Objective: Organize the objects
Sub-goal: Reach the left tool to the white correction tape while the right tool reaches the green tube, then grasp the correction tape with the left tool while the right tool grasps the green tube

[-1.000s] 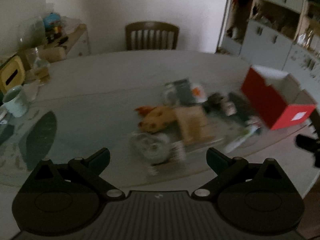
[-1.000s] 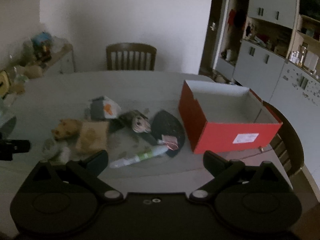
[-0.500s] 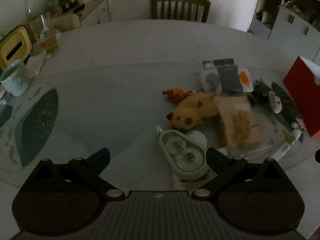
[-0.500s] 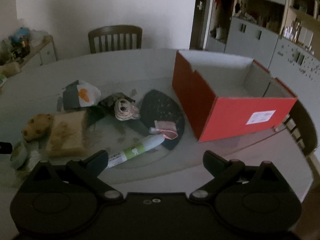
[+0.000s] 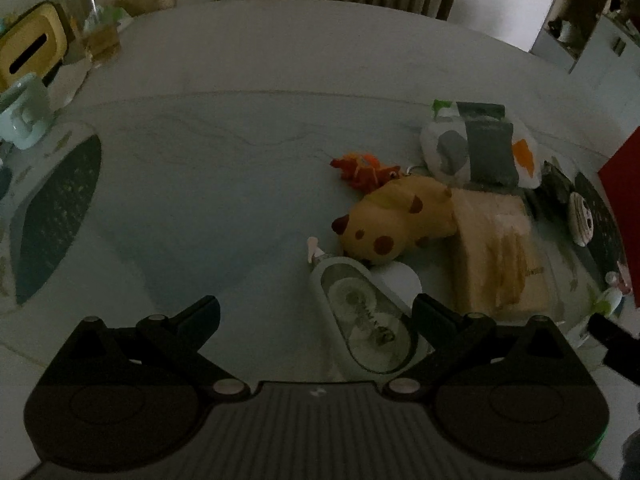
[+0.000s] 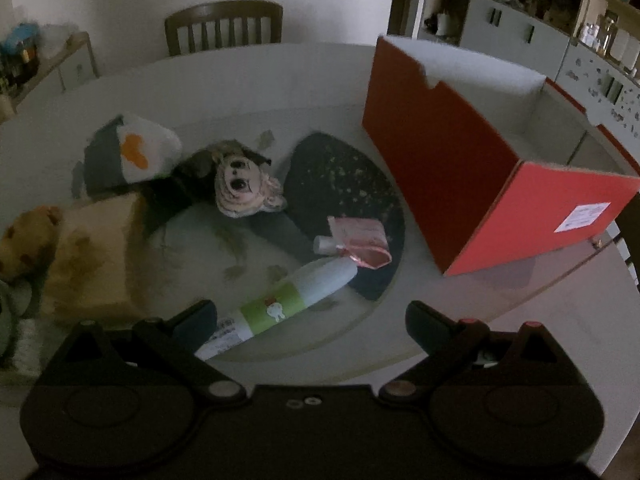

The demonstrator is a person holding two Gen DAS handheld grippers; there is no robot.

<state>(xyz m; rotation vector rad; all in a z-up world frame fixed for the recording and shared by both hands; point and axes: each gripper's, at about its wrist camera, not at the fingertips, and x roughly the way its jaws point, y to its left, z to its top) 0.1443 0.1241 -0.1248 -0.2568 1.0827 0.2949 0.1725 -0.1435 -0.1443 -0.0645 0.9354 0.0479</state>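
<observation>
A pile of small things lies on the round table. In the left wrist view my open left gripper [image 5: 316, 312] hovers low over a grey oval tape dispenser [image 5: 362, 314], which lies between its fingers toward the right one. Behind it are a yellow spotted plush dog [image 5: 394, 220], a tan sponge-like block [image 5: 496, 256] and an orange toy [image 5: 366, 170]. In the right wrist view my open right gripper [image 6: 312, 318] is just above a white and green tube [image 6: 286, 304]. A plush sloth [image 6: 240, 184], a pink packet [image 6: 360, 240] and an open red box [image 6: 480, 160] lie beyond.
A grey and white pouch [image 5: 480, 148] lies behind the dog. A mint mug [image 5: 24, 116], a yellow container [image 5: 28, 46] and a glass [image 5: 94, 20] stand at the table's left. A wooden chair [image 6: 224, 26] stands at the far side. Dark placemats [image 6: 344, 200] lie under the glass top.
Both grippers have moved forward and down toward the pile. The tape dispenser now lies between the left fingers and the tube sits just ahead of the right fingers. Both stay open.
</observation>
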